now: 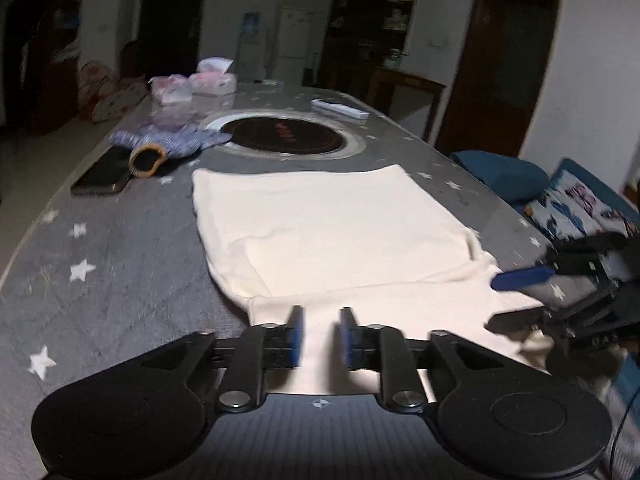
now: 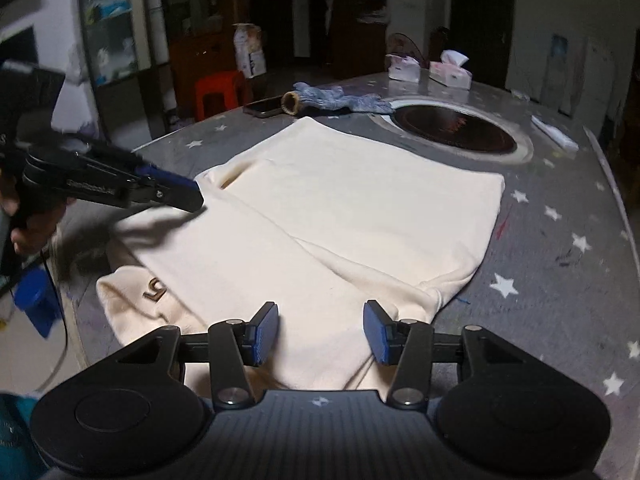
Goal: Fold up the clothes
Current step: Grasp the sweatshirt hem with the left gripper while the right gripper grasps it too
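Note:
A cream garment lies partly folded on the grey star-patterned table; it also shows in the right wrist view with a small brown logo near its near-left edge. My left gripper is open, its fingers just above the garment's near edge, holding nothing. It shows from the side in the right wrist view over the garment's left edge. My right gripper is open above the garment's near edge, empty. It shows at the right in the left wrist view.
A round black hotplate is set in the table beyond the garment. A blue knit glove and a black phone lie at the far left. Tissue packs stand at the back. A blue sofa is right of the table.

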Action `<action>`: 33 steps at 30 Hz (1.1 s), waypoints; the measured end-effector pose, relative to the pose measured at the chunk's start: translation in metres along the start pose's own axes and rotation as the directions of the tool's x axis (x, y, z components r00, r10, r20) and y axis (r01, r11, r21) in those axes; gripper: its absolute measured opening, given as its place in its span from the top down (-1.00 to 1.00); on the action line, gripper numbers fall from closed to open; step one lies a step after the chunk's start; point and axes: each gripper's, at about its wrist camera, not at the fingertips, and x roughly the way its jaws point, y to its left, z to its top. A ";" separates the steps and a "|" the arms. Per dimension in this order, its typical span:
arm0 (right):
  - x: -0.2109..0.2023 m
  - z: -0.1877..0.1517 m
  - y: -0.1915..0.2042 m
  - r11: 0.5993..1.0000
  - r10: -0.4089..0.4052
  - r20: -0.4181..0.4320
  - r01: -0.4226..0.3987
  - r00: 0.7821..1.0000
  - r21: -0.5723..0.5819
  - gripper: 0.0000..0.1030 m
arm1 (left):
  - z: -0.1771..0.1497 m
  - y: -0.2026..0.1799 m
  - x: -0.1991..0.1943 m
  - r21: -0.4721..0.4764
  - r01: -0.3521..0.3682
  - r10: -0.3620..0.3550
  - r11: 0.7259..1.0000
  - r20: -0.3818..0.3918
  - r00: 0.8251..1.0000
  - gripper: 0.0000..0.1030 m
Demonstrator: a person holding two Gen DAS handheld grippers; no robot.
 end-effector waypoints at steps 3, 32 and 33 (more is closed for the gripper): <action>-0.005 0.000 0.005 0.999 0.000 -0.006 0.000 1.000 -0.038 0.05 | -0.007 -0.010 -0.015 0.077 0.048 -0.047 0.996 -0.014 0.999 0.30; -0.041 -0.034 0.068 0.869 -0.057 -0.031 0.034 0.998 -0.494 -0.37 | -0.043 -0.065 -0.026 0.470 0.071 -0.092 0.880 0.023 0.995 0.81; -0.039 -0.034 0.068 0.867 -0.054 -0.024 0.035 0.998 -0.498 -0.37 | -0.038 -0.061 -0.025 0.444 0.076 -0.098 0.893 0.027 0.995 0.81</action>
